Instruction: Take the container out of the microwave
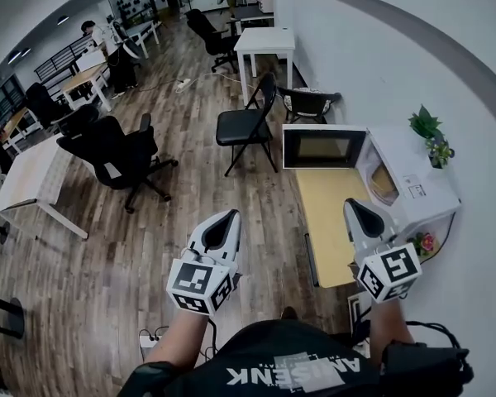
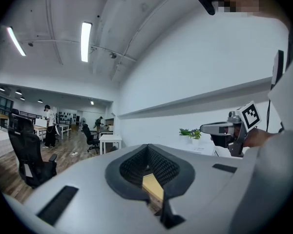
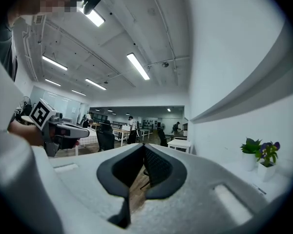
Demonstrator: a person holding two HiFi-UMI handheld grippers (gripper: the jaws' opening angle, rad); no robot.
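Note:
A white microwave (image 1: pixel 415 187) stands on a stand by the right wall, its door (image 1: pixel 324 146) swung wide open toward the room. The cavity opening (image 1: pixel 383 182) looks yellowish, and I cannot make out a container inside. Both grippers are held level in front of me, still short of the microwave. My left gripper (image 1: pixel 233 214) is over the wooden floor, with its jaws together and nothing between them (image 2: pixel 147 146). Over the near end of the yellow table (image 1: pixel 326 222) my right gripper (image 1: pixel 349 203) is shut and empty (image 3: pixel 143 145).
A potted plant (image 1: pixel 430 135) sits on top of the microwave. A black folding chair (image 1: pixel 246 126) and a second chair (image 1: pixel 307 103) stand left of the open door. An office chair (image 1: pixel 116 151), desks, a white table (image 1: pixel 264 43) and distant people fill the room behind.

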